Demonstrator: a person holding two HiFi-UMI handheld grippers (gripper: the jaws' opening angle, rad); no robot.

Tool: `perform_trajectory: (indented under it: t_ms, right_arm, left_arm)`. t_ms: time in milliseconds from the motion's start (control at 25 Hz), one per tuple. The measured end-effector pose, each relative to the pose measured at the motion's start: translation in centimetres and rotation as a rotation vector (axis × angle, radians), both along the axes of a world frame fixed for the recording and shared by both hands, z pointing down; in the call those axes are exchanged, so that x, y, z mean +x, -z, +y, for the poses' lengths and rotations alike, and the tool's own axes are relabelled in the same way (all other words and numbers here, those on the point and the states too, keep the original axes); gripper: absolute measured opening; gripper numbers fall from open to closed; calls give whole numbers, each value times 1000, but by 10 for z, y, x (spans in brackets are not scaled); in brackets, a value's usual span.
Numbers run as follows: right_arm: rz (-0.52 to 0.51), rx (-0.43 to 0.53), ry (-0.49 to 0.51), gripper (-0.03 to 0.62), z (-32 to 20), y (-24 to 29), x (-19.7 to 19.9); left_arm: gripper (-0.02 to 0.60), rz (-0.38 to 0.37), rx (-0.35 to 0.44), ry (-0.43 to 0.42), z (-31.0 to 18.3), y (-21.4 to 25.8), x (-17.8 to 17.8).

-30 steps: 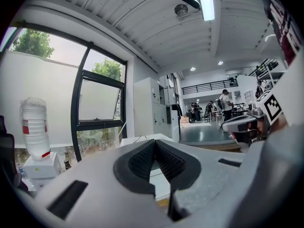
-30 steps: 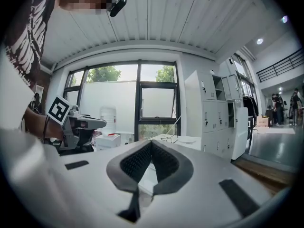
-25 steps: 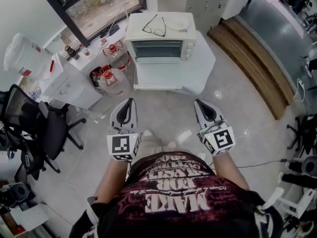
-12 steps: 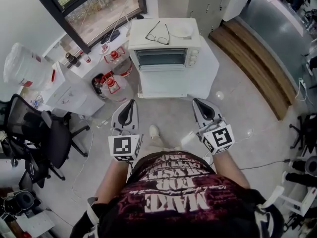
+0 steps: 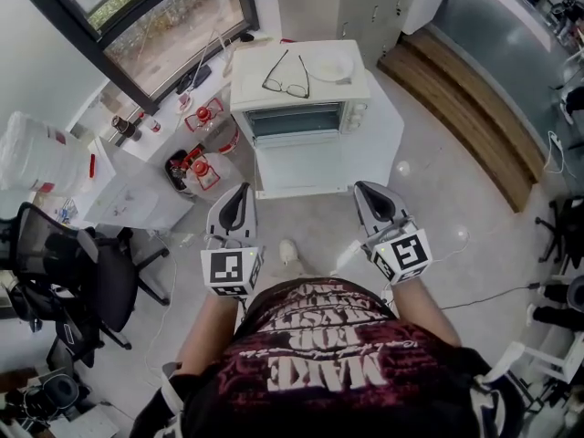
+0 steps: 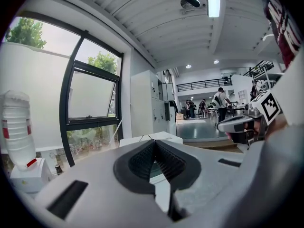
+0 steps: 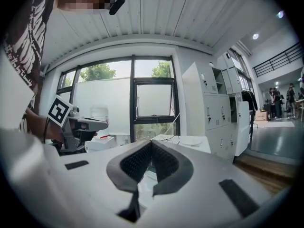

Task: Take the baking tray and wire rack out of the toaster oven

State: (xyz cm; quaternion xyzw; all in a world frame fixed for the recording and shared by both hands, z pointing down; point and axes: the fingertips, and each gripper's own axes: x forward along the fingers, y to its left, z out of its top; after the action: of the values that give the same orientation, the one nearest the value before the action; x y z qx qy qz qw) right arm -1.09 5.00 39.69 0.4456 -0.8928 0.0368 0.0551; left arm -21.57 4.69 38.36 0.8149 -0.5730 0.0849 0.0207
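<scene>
**A:** Which step is taken to be in hand?

**B:** The approach, it is judged. The white table (image 5: 385,121) is seen at the far side of the floor, and the toaster oven (image 5: 297,108) is set on it, faced towards the near side. Nothing has been taken out yet.

**A:** How is the oven described?

**B:** A cream box is shown, with a dark front across which thin horizontal bars can be made out, probably the wire rack (image 5: 294,119). The baking tray cannot be picked out and is presumed to be inside. A pale panel is seen below the front. Whether it is the lowered door or the table's face cannot be settled.

**A:** And the grippers?

**B:** The left gripper (image 5: 239,191) and the right gripper (image 5: 364,190) are held side by side near the person's body, well short of the oven. In each gripper view the ribbed pads are seen pressed together at the tips, and nothing is pinched between them.

**A:** What is called for next?

**B:** The gap to the oven must be closed and the jaws spread. The door must be pulled down if it is found shut, and then an edge of the rack or tray can be gripped.

**A:** Is anything smaller to be minded?

**B:** Spectacles (image 5: 285,73) and a white dish (image 5: 330,62) are laid on the oven's top. They could be shaken loose if the oven is jolted.
</scene>
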Motion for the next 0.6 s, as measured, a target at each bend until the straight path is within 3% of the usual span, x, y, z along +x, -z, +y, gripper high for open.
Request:
perform_trajectory:
  t_ms: [600]
  right_arm:
    - [18,-21,-45,5,-51,-6,-18]
  left_arm:
    - [6,20,-5,-77,-71,-6,-6]
